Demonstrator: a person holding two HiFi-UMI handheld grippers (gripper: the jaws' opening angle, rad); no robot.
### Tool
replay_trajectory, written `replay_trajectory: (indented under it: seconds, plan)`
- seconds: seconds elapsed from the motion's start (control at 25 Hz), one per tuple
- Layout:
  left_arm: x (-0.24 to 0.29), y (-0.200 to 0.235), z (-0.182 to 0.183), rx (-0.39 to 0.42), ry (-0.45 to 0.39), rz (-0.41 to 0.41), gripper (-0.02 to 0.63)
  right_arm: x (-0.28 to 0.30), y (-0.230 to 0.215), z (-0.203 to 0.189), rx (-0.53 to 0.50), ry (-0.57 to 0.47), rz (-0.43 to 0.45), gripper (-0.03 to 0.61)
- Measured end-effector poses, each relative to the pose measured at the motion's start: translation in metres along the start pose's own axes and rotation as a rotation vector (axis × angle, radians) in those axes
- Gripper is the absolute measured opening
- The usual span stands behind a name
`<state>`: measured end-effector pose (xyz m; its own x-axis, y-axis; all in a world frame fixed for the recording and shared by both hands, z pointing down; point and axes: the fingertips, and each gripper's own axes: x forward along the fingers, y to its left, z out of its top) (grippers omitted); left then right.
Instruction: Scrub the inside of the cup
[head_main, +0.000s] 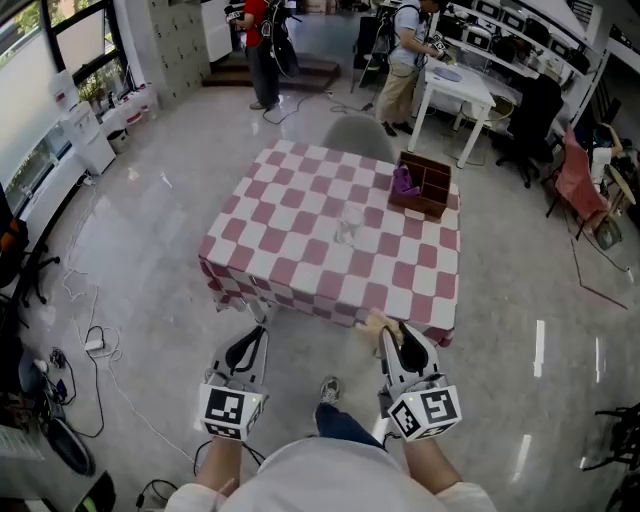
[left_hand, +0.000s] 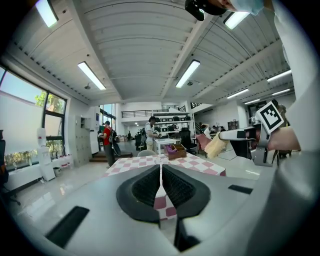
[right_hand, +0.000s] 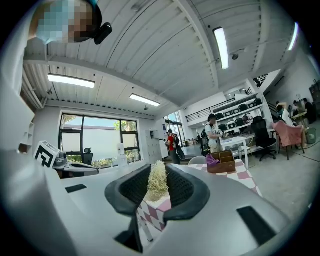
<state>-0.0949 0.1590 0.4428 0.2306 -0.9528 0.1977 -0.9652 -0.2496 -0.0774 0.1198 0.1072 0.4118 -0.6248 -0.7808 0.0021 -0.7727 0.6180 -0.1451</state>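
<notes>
A clear glass cup (head_main: 347, 226) stands near the middle of the table with the red-and-white checked cloth (head_main: 300, 250). Both grippers hang low in front of the table's near edge, well short of the cup. My left gripper (head_main: 254, 334) (left_hand: 160, 186) is shut, its pads meeting with nothing between them. A pale fibrous scrubber (head_main: 383, 323) (right_hand: 158, 179) is clamped upright in my right gripper (head_main: 395, 330) (right_hand: 156, 194). In the left gripper view that scrubber (left_hand: 216, 146) also shows at the right.
A wooden divided box (head_main: 422, 186) with a purple cloth (head_main: 404, 181) sits at the table's far right corner. A grey chair (head_main: 357, 135) stands behind the table. People (head_main: 262, 50) and a white desk (head_main: 455, 85) are further back. Cables (head_main: 95, 345) lie on the floor at the left.
</notes>
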Motion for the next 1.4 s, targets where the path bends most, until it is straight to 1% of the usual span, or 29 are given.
replay_trajectory:
  seconds: [0.36, 0.48, 0.64, 0.84, 1.0, 1.28, 1.4]
  plan:
    - [0.091, 0.019, 0.017, 0.019, -0.026, -0.078, 0.040, 0.067, -0.043, 0.000, -0.010, 0.004, -0.020, 0.104]
    - [0.121, 0.025, 0.023, 0.028, -0.032, -0.091, 0.040, 0.090, -0.061, -0.001, -0.015, 0.005, -0.019, 0.104]
    - [0.156, 0.031, 0.028, 0.051, -0.036, -0.106, 0.040, 0.114, -0.081, 0.001, -0.021, -0.006, -0.020, 0.104]
    - [0.189, 0.038, 0.029, 0.051, -0.036, -0.146, 0.041, 0.138, -0.094, 0.005, -0.024, -0.012, -0.036, 0.104]
    - [0.218, 0.043, 0.030, 0.048, -0.036, -0.207, 0.041, 0.152, -0.103, 0.003, -0.022, -0.006, -0.077, 0.104]
    - [0.276, 0.054, 0.039, 0.076, -0.032, -0.358, 0.041, 0.180, -0.113, 0.001, 0.002, -0.009, -0.185, 0.104]
    - [0.296, 0.060, 0.045, 0.080, -0.043, -0.399, 0.040, 0.192, -0.116, 0.004, 0.003, -0.016, -0.218, 0.104]
